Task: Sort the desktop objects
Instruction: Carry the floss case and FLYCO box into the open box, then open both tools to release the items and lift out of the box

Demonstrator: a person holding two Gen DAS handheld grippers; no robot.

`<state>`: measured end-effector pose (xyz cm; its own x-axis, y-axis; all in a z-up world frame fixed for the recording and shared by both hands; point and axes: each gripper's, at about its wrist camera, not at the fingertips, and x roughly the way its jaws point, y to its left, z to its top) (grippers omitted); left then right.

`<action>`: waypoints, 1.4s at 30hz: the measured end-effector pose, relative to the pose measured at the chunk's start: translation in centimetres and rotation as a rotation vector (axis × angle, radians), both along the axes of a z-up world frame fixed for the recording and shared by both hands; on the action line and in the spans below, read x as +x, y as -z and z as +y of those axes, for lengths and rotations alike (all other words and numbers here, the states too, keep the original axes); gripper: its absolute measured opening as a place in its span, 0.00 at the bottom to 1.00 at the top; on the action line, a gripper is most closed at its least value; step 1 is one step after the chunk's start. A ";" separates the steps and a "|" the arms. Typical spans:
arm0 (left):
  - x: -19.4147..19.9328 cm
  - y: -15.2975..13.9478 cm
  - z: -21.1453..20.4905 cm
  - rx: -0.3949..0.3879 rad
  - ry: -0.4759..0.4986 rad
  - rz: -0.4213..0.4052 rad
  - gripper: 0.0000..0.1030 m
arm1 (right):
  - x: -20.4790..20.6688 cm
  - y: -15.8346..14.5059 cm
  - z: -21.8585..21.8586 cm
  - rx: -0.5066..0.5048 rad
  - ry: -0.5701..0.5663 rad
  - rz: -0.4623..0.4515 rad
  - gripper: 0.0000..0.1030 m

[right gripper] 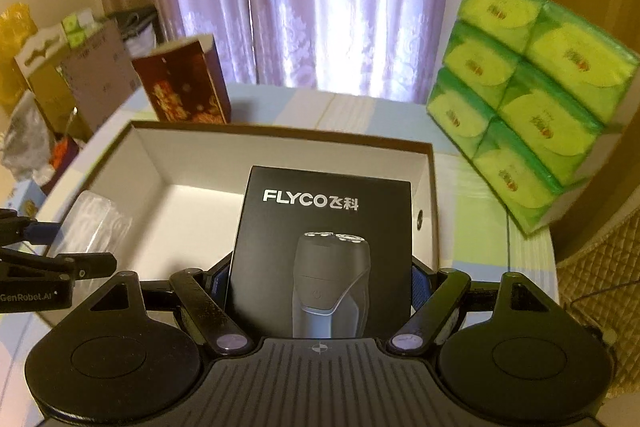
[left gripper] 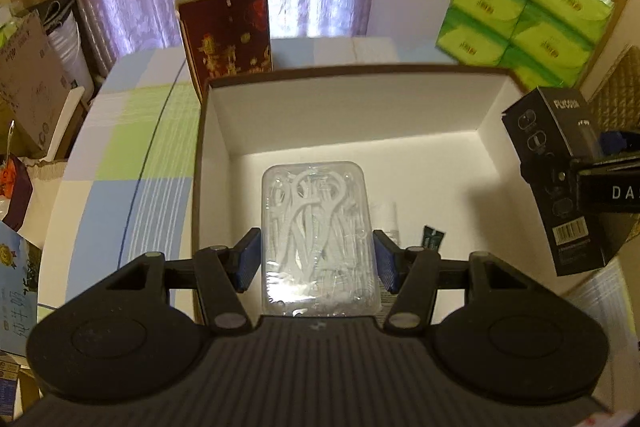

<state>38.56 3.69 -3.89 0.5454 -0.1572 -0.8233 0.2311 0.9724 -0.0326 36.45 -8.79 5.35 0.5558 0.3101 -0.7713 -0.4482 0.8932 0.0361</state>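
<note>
My left gripper is shut on a clear plastic case of white floss picks, its blue pads pressing both long sides. The case hangs over the inside of an open white-lined cardboard box. A small white tube and a dark green sachet lie on the box floor. My right gripper is shut on a black FLYCO shaver box, held upright above the cardboard box. In the left wrist view the shaver box is at the right rim.
A dark red decorated box stands behind the cardboard box. A green multi-pack of tissues leans at the back right. The table has a checked cloth. Cartons and bags crowd the floor to the left.
</note>
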 end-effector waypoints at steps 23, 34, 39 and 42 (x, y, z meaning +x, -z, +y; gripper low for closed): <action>3.0 5.9 -3.0 0.159 0.078 0.089 0.38 | 2.4 5.8 1.1 -0.134 -0.075 0.103 0.75; 3.0 5.2 -2.4 0.153 0.078 0.076 0.57 | 2.5 5.8 1.6 -0.167 -0.103 0.088 0.76; 2.6 4.5 -2.6 0.151 0.095 0.061 0.71 | 2.1 5.2 1.1 -0.164 -0.123 0.092 0.81; 2.4 4.0 -2.8 0.147 0.105 0.052 0.73 | 1.6 4.9 0.9 -0.166 -0.139 0.093 0.84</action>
